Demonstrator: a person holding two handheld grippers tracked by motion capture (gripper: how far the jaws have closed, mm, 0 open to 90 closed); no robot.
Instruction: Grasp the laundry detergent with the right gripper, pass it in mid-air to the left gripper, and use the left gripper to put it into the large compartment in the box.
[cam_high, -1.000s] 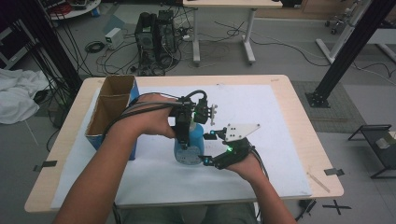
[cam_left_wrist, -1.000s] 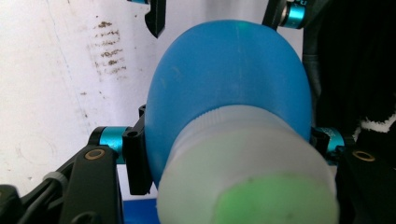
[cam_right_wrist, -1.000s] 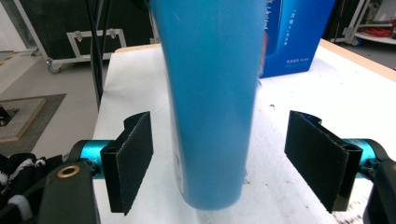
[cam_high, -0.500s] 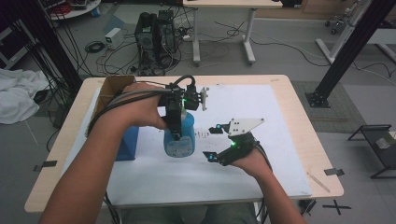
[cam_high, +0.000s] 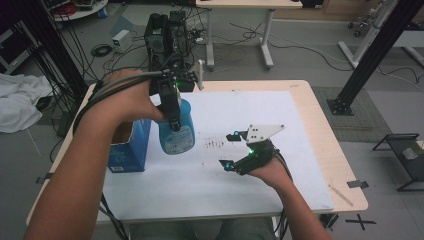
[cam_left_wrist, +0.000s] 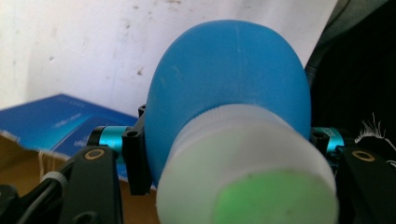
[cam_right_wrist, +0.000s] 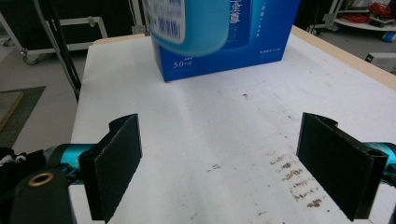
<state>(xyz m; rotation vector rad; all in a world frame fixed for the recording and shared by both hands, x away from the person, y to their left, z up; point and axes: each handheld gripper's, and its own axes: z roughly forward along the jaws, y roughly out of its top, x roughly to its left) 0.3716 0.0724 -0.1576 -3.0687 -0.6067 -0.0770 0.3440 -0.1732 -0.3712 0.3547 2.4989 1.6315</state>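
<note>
The blue bottle (cam_high: 176, 131) hangs in the air above the white sheet (cam_high: 280, 120), just beside the open blue box (cam_high: 127, 147), its white cap (cam_left_wrist: 247, 172) facing the left gripper's camera. The left gripper (cam_high: 171, 107) clamps it just below the cap. The right gripper (cam_high: 235, 150) rests low over the sheet, well apart from the bottle, its jaws having just opened wide with nothing between them

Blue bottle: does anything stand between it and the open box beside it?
Nothing visible does. The left gripper holds the blue bottle off the table, right beside the box, whose open top is partly hidden by the forearm.
</note>
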